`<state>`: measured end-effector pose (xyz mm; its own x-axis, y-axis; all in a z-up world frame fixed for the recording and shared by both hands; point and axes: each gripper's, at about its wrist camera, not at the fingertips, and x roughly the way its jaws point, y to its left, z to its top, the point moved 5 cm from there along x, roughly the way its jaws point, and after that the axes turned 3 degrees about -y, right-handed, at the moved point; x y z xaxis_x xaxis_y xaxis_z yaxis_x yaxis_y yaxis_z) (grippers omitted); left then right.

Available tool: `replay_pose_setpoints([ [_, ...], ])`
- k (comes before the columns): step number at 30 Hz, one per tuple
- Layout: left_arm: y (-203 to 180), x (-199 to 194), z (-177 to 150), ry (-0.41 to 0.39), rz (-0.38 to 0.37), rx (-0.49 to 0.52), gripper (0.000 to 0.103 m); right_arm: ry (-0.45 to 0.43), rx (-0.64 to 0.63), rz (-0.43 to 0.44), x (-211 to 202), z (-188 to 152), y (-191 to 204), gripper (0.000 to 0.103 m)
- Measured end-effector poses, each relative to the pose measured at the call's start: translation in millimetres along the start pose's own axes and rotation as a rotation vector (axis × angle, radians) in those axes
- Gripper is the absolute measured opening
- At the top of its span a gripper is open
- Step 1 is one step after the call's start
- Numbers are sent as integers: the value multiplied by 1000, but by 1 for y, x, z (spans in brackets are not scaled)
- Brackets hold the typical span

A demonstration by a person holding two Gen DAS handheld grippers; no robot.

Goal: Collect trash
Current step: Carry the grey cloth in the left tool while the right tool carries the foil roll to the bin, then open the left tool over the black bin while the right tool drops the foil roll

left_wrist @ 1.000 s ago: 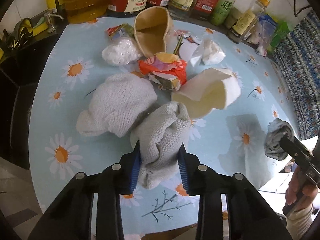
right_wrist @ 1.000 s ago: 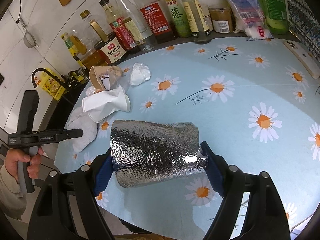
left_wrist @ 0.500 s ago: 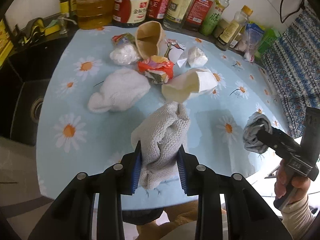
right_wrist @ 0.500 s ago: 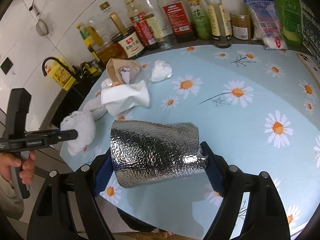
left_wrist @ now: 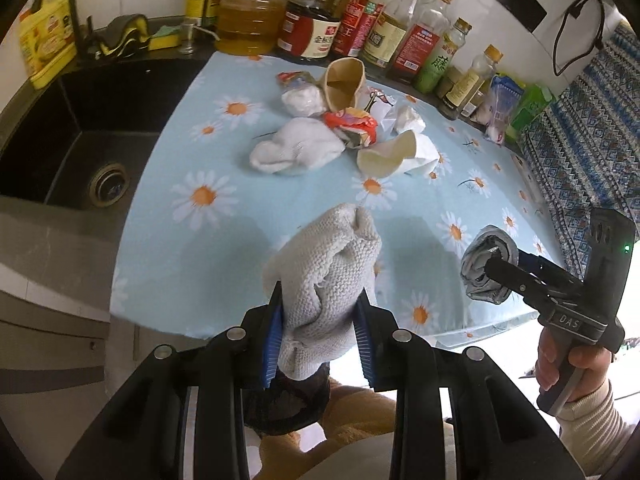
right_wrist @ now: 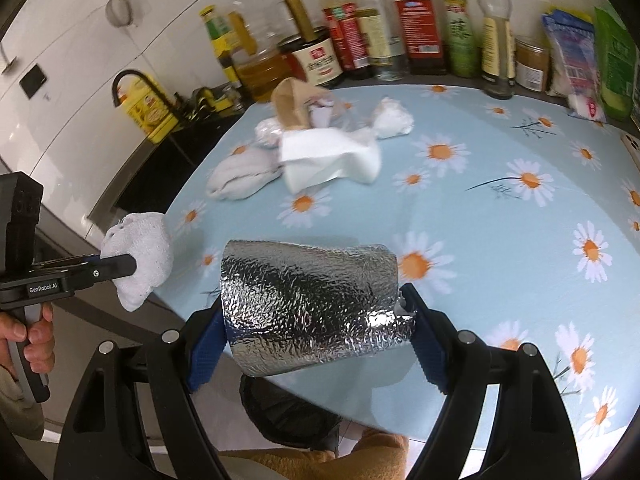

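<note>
Two grippers loaded, left gripper (left_wrist: 318,334) clamping knitted rag (left_wrist: 328,280), right gripper (right_wrist: 316,336) gripping foil roll (right_wrist: 310,300)

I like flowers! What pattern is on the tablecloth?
White daisies with orange middles on a light blue tablecloth, clearest in the right wrist view.

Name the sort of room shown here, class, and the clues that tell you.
Most likely a home kitchen: a dark sink with a tap, and a row of oil and sauce bottles along the wall behind the daisy-print table.

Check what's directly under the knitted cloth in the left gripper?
Under the knitted cloth in the left gripper: a dark round opening, probably a bin. Its contents are hidden by cloth and fingers.
</note>
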<state>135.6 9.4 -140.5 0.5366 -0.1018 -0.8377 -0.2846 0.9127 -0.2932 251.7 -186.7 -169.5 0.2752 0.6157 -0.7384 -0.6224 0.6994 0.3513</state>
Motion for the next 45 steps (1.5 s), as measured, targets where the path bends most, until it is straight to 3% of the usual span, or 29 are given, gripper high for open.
replay_pose_setpoints([
  [21,44,-30,-85,52,-57,9,30,89,-49,24,15,-77,101,80],
  [31,67,-4,-132,158,-67,5,31,181,-18,15,44,-122,117,80],
  [45,79,38,-165,261,-79,-36,31,269,28,11,76,-148,108,80],
])
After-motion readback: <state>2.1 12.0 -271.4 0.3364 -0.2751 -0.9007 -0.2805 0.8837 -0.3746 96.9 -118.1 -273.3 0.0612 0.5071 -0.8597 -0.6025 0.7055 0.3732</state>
